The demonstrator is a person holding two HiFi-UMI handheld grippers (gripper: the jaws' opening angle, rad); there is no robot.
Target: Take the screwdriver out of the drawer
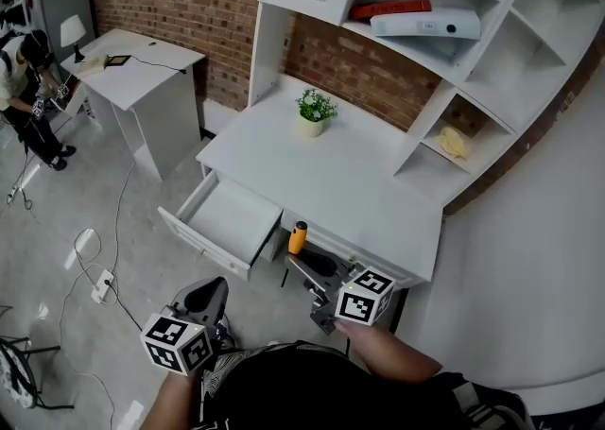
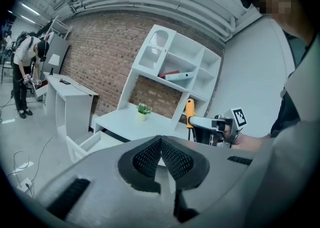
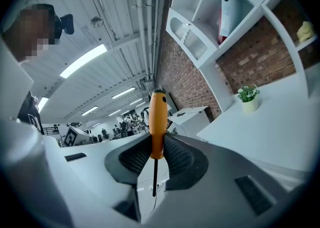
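Observation:
The screwdriver has an orange handle and a thin dark shaft. It is held upright in front of the white desk, to the right of the open drawer, which looks empty. My right gripper is shut on it; in the right gripper view the handle stands between the pads and the shaft points down. My left gripper hangs lower left, below the drawer, its jaws closed on nothing. The left gripper view also shows the screwdriver in the right gripper.
A potted plant stands on the desk. The shelves above hold a red book, a white box and a yellow object. A second white desk and a person are at far left. A power strip with cables lies on the floor.

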